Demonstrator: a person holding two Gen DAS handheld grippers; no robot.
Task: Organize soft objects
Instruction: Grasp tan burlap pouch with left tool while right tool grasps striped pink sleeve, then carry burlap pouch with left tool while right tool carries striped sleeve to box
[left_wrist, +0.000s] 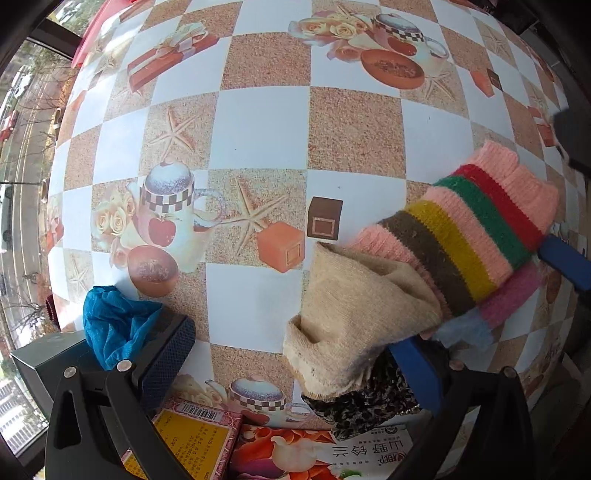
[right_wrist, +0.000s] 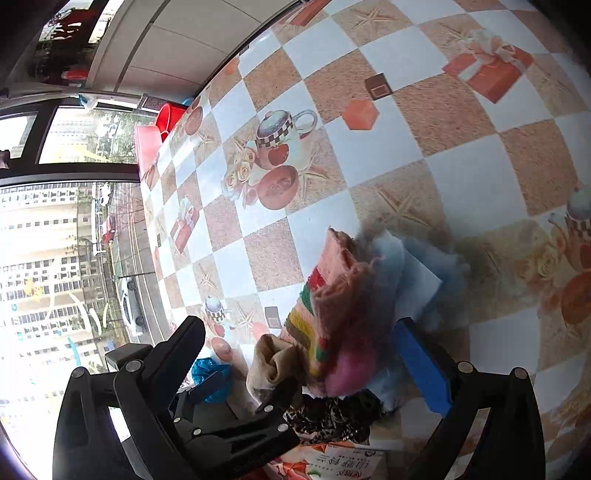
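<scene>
Left wrist view: a table under a checkered cloth (left_wrist: 258, 129) printed with teapots, starfish and gift boxes. The left gripper (left_wrist: 291, 354) has its fingers spread wide, holding nothing. At 4 o'clock lies a heap of soft things: a cream knitted piece (left_wrist: 354, 314) in front, a striped knitted piece (left_wrist: 476, 229) in pink, red, green, yellow and brown touching it behind, a pale blue cloth (left_wrist: 465, 328) under both, and a dark leopard-patterned fabric (left_wrist: 362, 406) at 5 o'clock. A crumpled teal cloth (left_wrist: 110, 325) sits apart at 8 o'clock, against the left finger and a dark grey box (left_wrist: 44, 365). At 6 o'clock are a yellow-labelled packet (left_wrist: 192, 443) with a barcode and print too small to read, and a flowered package (left_wrist: 332, 454) with Chinese characters seen upside down.

Right wrist view: the right gripper (right_wrist: 299, 354) is also open wide, its fingers either side of the same heap, and I cannot tell whether they touch it. The striped piece stands at 6 o'clock, the cream piece beside it, the teal cloth at 7 o'clock.

The sorting looks partly done: most pieces are gathered but unfolded, the teal cloth still separate.
</scene>
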